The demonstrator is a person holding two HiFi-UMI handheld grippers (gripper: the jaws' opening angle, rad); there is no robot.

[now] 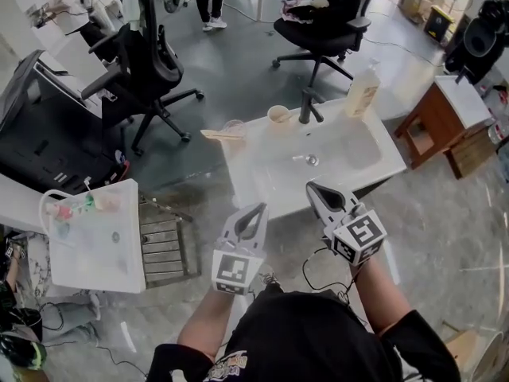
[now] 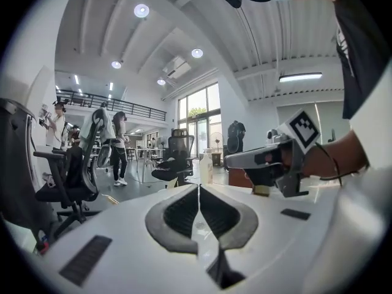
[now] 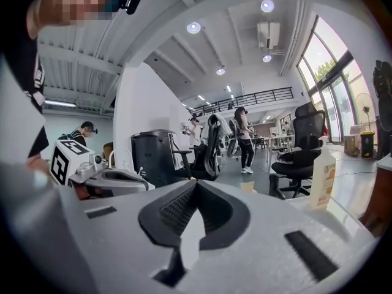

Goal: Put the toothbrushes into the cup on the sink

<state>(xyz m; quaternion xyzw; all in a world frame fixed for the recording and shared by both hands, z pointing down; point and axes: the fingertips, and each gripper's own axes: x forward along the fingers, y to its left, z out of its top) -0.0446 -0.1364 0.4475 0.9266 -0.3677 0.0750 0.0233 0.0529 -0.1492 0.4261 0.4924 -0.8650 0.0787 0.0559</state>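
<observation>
A white sink [image 1: 374, 161] stands ahead of me. At its back edge, left of the black faucet [image 1: 308, 107], is a beige cup [image 1: 279, 114]. A clear cup [image 1: 234, 126] stands at the back left corner, with a pale toothbrush [image 1: 216, 134] lying beside it. My left gripper [image 1: 258, 208] is shut and empty, held in front of the sink's near edge. My right gripper [image 1: 313, 188] is also shut and empty, its tip over the basin's near rim. In the left gripper view the closed jaws [image 2: 198, 188] point toward the sink, with the right gripper [image 2: 248, 159] alongside. The right gripper [image 3: 196, 184] holds nothing.
A soap bottle [image 1: 362, 92] stands at the sink's back right corner. A wooden cabinet [image 1: 433, 126] is to the right. A white cart [image 1: 95, 237] and a slatted stool [image 1: 165, 249] are to the left. Black office chairs [image 1: 147, 62] and people are farther back.
</observation>
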